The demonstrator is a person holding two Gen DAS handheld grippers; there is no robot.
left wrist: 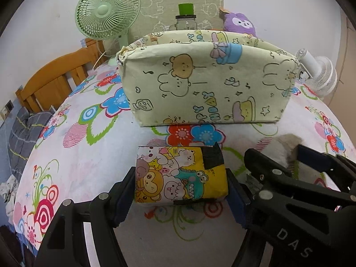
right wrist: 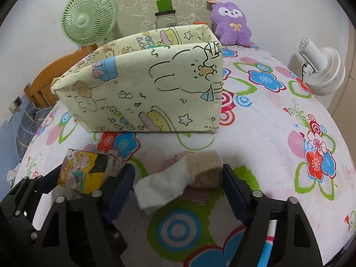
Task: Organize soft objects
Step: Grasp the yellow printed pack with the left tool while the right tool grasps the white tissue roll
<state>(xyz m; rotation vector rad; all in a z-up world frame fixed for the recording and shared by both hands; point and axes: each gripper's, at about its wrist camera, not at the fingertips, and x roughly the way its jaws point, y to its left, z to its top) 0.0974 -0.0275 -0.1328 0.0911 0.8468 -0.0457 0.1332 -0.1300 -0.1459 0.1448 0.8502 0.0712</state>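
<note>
The left gripper [left wrist: 181, 185] clamps the soft, light tissue pack [left wrist: 180, 174] by its sides. The right gripper [right wrist: 179, 188] brackets the limp sock [right wrist: 178, 180], though contact is unclear. The box [left wrist: 207, 84] stands beyond.

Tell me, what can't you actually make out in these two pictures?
- Inside of the fabric box: its near wall hides the floor in both views.
- Jar behind it: lower part hidden by the box.
- Beige-and-white soft thing: blurred in the right view, mostly behind the right tongs in the left view.
- Cartoon-print pack: whether the left tongs squeeze or just bracket it.
</note>
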